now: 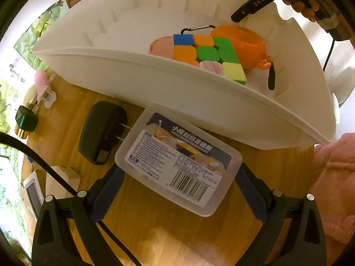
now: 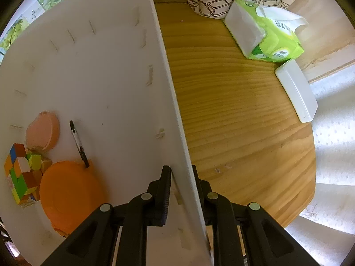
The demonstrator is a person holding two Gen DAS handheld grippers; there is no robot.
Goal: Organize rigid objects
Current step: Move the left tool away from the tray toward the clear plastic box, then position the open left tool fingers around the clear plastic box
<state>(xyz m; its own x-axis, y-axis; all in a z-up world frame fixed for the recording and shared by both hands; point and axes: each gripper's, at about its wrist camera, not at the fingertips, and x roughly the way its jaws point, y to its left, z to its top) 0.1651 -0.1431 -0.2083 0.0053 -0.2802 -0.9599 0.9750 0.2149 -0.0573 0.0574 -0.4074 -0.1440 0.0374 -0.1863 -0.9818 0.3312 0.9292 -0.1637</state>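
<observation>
The left gripper (image 1: 177,190) points steeply down at the wooden table (image 1: 155,226), its blue-padded fingers (image 1: 106,190) pinching a clear rectangular plastic box with a printed label and barcode (image 1: 177,159) by its short ends. The box's long axis runs across the fingers, tilted from upper left to lower right, label facing the camera, just in front of the white plastic bin (image 1: 155,82).

Only this view shows the black plug adapter (image 1: 102,133) beside the box.

In the right wrist view, the right gripper (image 2: 180,188) clamps the bin's thin side wall (image 2: 168,88), one finger inside and one outside.

Inside the bin lie a multicoloured puzzle cube (image 2: 21,173), an orange round case (image 2: 68,195), a pink round lid (image 2: 43,133) and a black carabiner clip (image 2: 77,141).

Only this view shows the green tissue pack (image 2: 268,35) and white closed box (image 2: 297,90) farther off.
</observation>
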